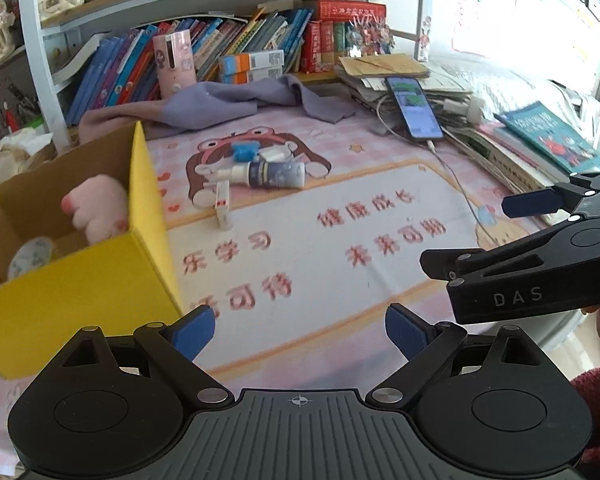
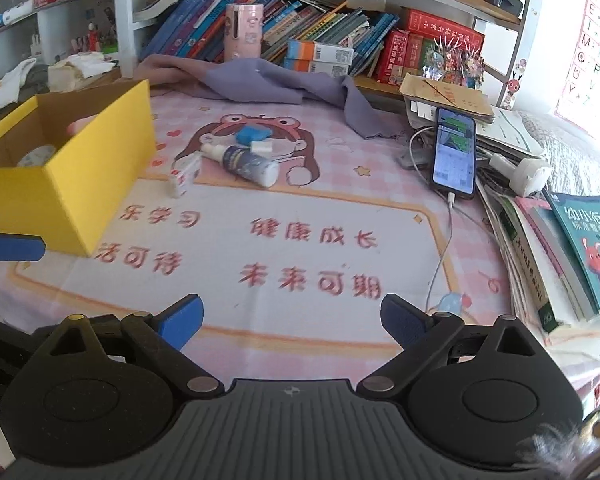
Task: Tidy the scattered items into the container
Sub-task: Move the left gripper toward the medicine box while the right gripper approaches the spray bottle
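A cluster of small items lies on a pink cartoon-print mat [image 2: 300,208], ahead of both grippers and well beyond their fingertips: a dark blue spray bottle [image 2: 246,162] on its side, a small white-and-red box [image 2: 184,178] touching its nozzle end, a blue block [image 2: 252,135] and a small white piece [image 2: 261,147] just behind it. In the left wrist view the same bottle [image 1: 274,174], box [image 1: 223,204] and blue block [image 1: 245,151] sit straight ahead, a little left of centre.

The yellow cardboard box [image 2: 80,176] stands open-topped to the left of the cluster, near the left gripper [image 1: 300,332], whose left finger lies just beside the box's near corner [image 1: 80,292]. Inside it rest a pink plush toy [image 1: 100,208] and a pale patterned round object [image 1: 30,258].

Both tools hang above the mat with their blue-padded fingers spread wide and nothing between them. The right gripper [image 2: 292,316] is level with the left; from the left wrist camera it enters from the right edge [image 1: 536,216], and one blue finger of the left gripper shows at the far left of the right wrist view.

Farther off, a purple cloth [image 2: 268,84] is heaped behind the items, a lit phone [image 2: 454,152] on a charging cable leans on stacked papers ahead and to the right, and shelves of books [image 2: 292,28] fill the back.
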Available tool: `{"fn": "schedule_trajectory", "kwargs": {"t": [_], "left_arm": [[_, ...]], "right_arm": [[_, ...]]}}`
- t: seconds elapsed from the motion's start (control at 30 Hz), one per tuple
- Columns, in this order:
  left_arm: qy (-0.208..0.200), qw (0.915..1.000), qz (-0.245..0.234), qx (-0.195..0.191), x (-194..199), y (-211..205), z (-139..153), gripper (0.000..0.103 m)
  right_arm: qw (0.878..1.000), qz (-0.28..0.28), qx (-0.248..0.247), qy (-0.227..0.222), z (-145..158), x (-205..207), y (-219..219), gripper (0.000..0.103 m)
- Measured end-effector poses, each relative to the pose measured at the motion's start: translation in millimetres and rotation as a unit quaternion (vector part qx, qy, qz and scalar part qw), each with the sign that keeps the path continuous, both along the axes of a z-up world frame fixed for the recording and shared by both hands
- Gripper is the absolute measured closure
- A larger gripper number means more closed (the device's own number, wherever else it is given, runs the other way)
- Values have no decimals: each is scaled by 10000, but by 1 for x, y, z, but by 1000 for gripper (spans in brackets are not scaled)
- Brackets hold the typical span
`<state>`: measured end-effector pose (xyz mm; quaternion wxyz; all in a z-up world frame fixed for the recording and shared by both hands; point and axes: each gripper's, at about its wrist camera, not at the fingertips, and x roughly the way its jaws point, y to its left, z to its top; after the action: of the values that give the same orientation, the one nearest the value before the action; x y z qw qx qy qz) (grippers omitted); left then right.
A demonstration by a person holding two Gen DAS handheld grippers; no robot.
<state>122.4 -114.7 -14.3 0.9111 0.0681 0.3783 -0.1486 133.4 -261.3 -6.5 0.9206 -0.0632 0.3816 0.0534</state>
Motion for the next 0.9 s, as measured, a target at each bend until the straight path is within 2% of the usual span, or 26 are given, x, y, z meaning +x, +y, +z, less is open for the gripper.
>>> {"fn": "schedule_trajectory", "kwargs": {"t": [0.07, 0.23, 0.4, 0.57, 0.73, 0.9], "left_arm": [[-15, 10000, 86, -22, 13, -5, -1, 9], [-127, 9993, 359, 60, 41, -19, -2, 9], [-345, 9963, 696, 371, 65, -34, 2, 11], [-250, 9925, 984, 681, 92, -42, -2, 12], [-274, 9867, 1299, 935, 118, -48, -4, 25], [-191, 9832, 1472, 1065, 143, -48, -9, 33]], "right_arm": [[10000, 60, 14, 15, -1, 14, -7, 7], [9994, 307, 92, 89, -1, 51, -21, 21], [9970, 689, 307, 163, -1, 88, -32, 33], [9921, 1068, 596, 296, -4, 126, -38, 40], [9840, 1566, 663, 531, -10, 167, -33, 44], [9731, 2124, 672, 580, -12, 203, -20, 49]]}}
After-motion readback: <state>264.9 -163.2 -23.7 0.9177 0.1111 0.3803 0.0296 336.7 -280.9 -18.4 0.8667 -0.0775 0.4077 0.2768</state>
